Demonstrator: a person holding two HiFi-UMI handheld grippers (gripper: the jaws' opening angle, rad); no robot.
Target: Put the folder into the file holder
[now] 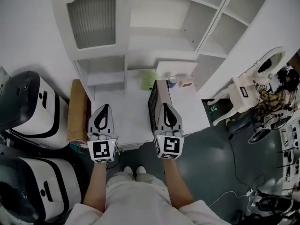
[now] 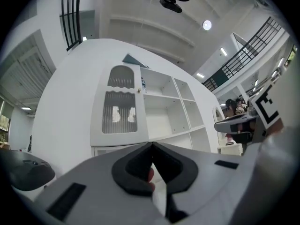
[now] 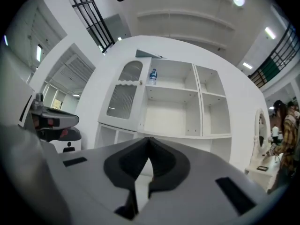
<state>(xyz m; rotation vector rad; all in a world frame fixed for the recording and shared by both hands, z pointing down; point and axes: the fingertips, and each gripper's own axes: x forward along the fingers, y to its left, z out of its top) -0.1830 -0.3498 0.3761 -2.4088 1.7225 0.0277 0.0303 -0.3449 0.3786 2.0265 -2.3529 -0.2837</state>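
Observation:
A black mesh file holder [image 1: 152, 106] stands upright on the white desk [image 1: 136, 107], near its front right. A pale grey flat thing [image 1: 162, 93], possibly the folder, stands against the holder's right side. A green item [image 1: 149, 81] lies behind the holder. My left gripper [image 1: 106, 107] hovers over the desk's front left, shut, with nothing held. My right gripper [image 1: 165, 106] hangs just in front of the holder and the pale thing, also shut and empty. In the gripper views the left gripper [image 2: 151, 145] and the right gripper [image 3: 149, 138] both point up at the white shelf unit.
A small cup [image 1: 172, 81] and a pale box [image 1: 186, 84] sit at the desk's back right. White shelves [image 1: 206, 18] rise behind. Two white machines [image 1: 28, 107] and a brown carton [image 1: 77, 109] stand left. A white chair [image 1: 241, 92], cables and a person [image 1: 276, 93] are right.

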